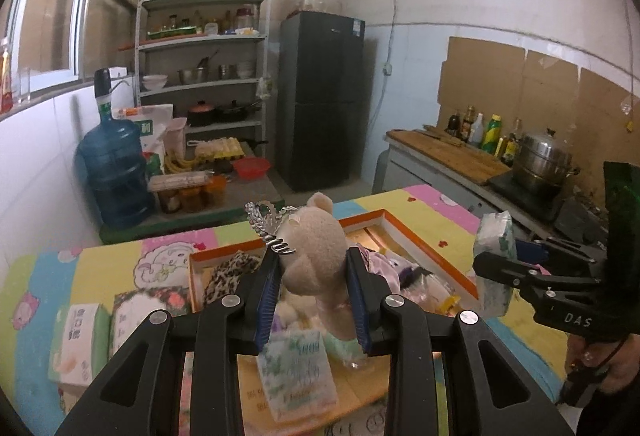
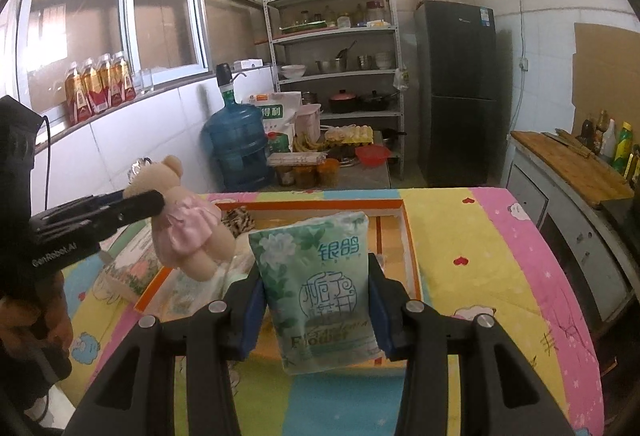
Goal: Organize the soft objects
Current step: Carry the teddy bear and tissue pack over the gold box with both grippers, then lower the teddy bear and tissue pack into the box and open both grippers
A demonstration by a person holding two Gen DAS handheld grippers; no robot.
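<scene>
My left gripper point(image 1: 314, 268) is shut on a beige teddy bear point(image 1: 314, 248) in a pink dress with a silver crown, held above the orange-rimmed tray point(image 1: 424, 248). In the right wrist view the same bear point(image 2: 180, 220) hangs from the left gripper point(image 2: 154, 202) at the left. My right gripper point(image 2: 316, 288) is shut on a green tissue pack point(image 2: 320, 288), held upright over the tray point(image 2: 412, 236). From the left wrist view that pack point(image 1: 494, 256) and the right gripper point(image 1: 500, 260) show at the right. A leopard-print cloth point(image 1: 228, 274) and other soft items lie in the tray.
Tissue packs point(image 1: 80, 340) lie on the colourful tablecloth point(image 2: 500, 256) left of the tray, and another pack point(image 1: 296, 372) lies below my left gripper. Beyond the table stand a water bottle point(image 2: 238, 148), a shelf rack point(image 2: 340, 48), a dark fridge point(image 2: 456, 92) and a counter with a steamer pot point(image 1: 540, 160).
</scene>
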